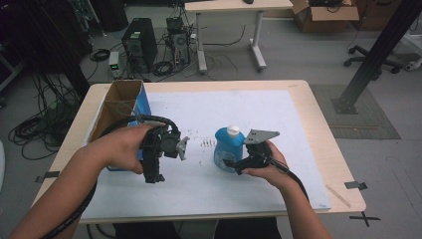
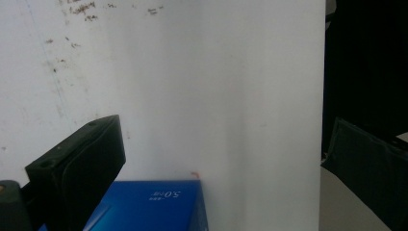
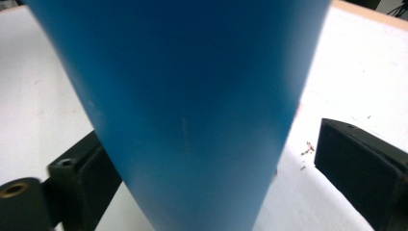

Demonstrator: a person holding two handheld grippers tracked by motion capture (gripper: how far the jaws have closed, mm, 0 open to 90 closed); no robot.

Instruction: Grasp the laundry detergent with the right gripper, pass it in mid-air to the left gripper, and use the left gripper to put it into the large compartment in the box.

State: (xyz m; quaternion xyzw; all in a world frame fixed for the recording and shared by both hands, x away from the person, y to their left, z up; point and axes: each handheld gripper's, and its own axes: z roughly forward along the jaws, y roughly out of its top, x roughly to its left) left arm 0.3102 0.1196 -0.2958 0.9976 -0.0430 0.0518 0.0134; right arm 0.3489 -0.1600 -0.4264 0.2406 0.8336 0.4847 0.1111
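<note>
Blue plastic marks the thing in hand: a detergent bottle (image 1: pixel 228 148) with a white cap stands upright near the middle of the white sheet (image 1: pixel 209 107) that covers the wooden bench (image 1: pixel 318 119). The right gripper (image 1: pixel 234 162) reaches it from the person's side, low on its body. In the right gripper view the bottle (image 3: pixel 192 106) stands between the two black fingers (image 3: pixel 358 161); the left one lies against its side, while the right one stands clear with white sheet showing in the gap, so the fingers are wide and not yet clamped.

The left gripper (image 1: pixel 158 172) hangs well apart from the bottle, just beside an open cardboard box (image 1: pixel 122 102) with a blue side at the sheet's left edge. In the left gripper view one finger (image 2: pixel 79 163) shows above the blue box (image 2: pixel 154 204), with nothing in it; how wide it stands cannot be told.
</note>
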